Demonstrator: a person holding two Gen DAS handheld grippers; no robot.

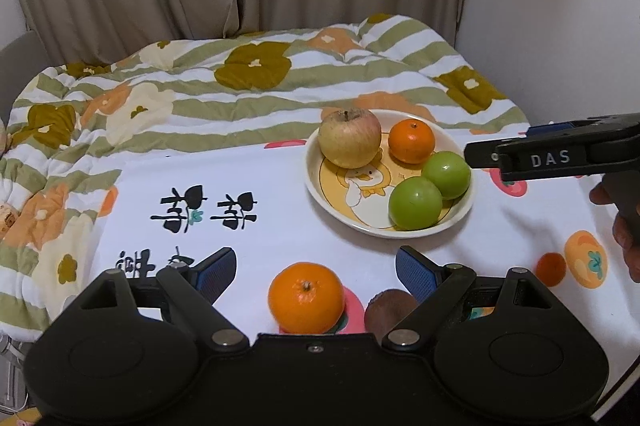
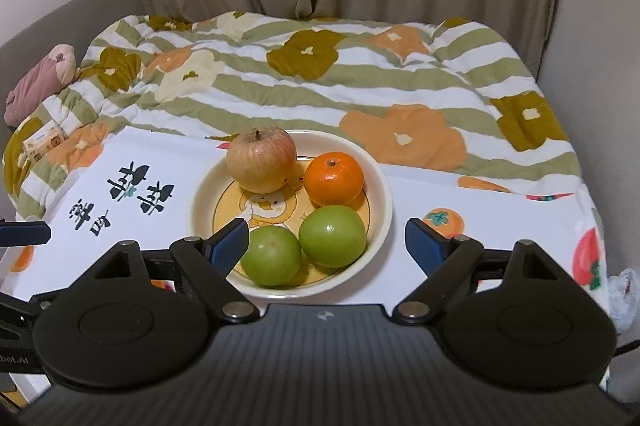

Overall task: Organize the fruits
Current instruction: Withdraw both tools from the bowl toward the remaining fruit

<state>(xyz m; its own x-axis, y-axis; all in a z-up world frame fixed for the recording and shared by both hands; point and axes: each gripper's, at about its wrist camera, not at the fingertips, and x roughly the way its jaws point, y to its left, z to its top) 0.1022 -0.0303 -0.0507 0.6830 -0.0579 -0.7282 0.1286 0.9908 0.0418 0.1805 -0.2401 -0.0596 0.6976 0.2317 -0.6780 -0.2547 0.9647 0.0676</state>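
A cream plate (image 1: 460, 222) (image 2: 384, 210) with a duck picture holds an apple (image 1: 349, 137) (image 2: 262, 159), an orange (image 1: 412, 140) (image 2: 334, 178) and two green fruits (image 1: 416, 203) (image 2: 332, 236). A loose orange (image 1: 306, 298) and a brown kiwi (image 1: 386, 310) lie on the white cloth, between my left gripper's open fingers (image 1: 316, 268). My right gripper (image 2: 326, 240) is open and empty, just above the plate's near side. It shows side-on in the left wrist view (image 1: 480, 156).
The white printed cloth (image 1: 260, 186) lies on a flower-patterned quilt (image 2: 360, 86). Curtains hang behind. A pink soft toy (image 2: 40, 82) and a small box (image 2: 42, 142) lie at the far left. A person's hand (image 1: 624, 226) holds the right gripper.
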